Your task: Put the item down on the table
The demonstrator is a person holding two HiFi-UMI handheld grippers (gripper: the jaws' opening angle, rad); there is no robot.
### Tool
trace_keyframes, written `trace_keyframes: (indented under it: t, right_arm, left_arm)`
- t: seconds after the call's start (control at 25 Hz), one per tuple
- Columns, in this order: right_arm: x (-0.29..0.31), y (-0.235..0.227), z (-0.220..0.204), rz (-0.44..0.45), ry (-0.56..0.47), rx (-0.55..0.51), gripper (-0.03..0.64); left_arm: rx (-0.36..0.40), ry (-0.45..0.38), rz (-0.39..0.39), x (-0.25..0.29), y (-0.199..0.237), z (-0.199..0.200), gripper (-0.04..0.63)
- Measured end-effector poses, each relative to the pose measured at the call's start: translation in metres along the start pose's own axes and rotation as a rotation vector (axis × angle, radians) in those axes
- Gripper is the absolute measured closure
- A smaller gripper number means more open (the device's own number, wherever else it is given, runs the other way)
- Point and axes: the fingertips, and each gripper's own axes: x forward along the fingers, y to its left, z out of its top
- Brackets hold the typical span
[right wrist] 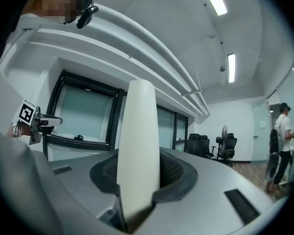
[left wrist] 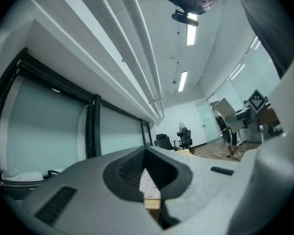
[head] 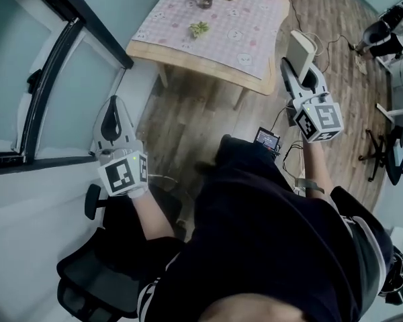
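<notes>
While pinched in R gripper (right wrist: 142, 180), cream flat item (right wrist: 139, 126), smooth, rounded tip, L gripper (left wrist: 149, 180) closed, empty.

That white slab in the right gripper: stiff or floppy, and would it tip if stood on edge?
Probably stiff: the white slab stands straight out of the jaws with no sag. It looks thin and round-edged, so on edge it would likely topple; laid flat on the table it should stay put.
</notes>
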Motion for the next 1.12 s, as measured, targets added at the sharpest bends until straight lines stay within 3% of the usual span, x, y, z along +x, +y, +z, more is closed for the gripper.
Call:
trace_keyframes:
  t: [0.2, 0.48, 0.88, 1.12]
  right_arm:
    - [0.001, -0.001, -0.006, -0.001, 0.006, -0.025, 0.486]
    - [0.037, -0.022, -0.018, 0.0, 0.01, 0.025, 0.486]
    - [0.145, -0.091, -0.038, -0.02, 0.0, 0.094, 0.486]
    - [0.192, -0.138, -0.054, -0.061, -0.011, 0.145, 0.486]
  left_arm:
    - [-0.025, 0.026, -0.031, 0.015, -0.007, -0.015, 0.598]
    - [-0.019, 0.067, -0.059, 0.059, -0.013, -0.028, 0.598]
    - [0.069, 0.084, -0.106, 0.192, -0.016, -0.015, 0.598]
    - [0.082, 0.08, -0.112, 0.273, -0.028, -0.014, 0.598]
